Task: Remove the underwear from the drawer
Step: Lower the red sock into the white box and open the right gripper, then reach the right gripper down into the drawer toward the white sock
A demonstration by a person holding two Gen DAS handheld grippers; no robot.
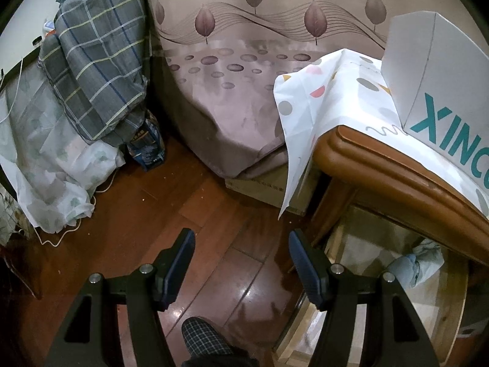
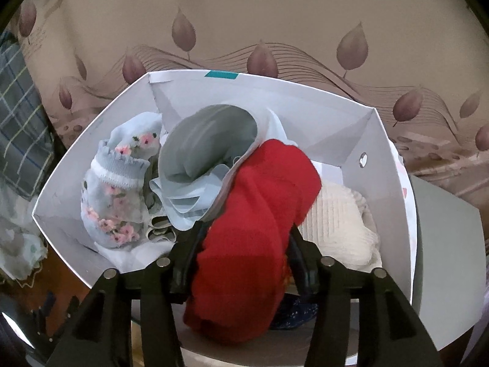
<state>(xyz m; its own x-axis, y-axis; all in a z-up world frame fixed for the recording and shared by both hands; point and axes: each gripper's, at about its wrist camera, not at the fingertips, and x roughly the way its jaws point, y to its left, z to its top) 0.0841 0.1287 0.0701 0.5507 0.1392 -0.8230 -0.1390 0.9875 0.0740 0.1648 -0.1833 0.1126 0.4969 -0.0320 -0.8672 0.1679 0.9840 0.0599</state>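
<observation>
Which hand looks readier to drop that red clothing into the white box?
The right. Its gripper has the red garment between its fingers, over the white box. The left gripper hangs open and empty above the wooden floor.

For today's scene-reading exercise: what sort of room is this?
Probably a bedroom: a bed under a leaf-print bedspread, a plaid blanket heaped nearby, and a white box of folded underwear.

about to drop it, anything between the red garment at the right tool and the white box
Nothing visible does: the red garment is right over the open white box, with only the grey garment and cream garment already inside.
</observation>
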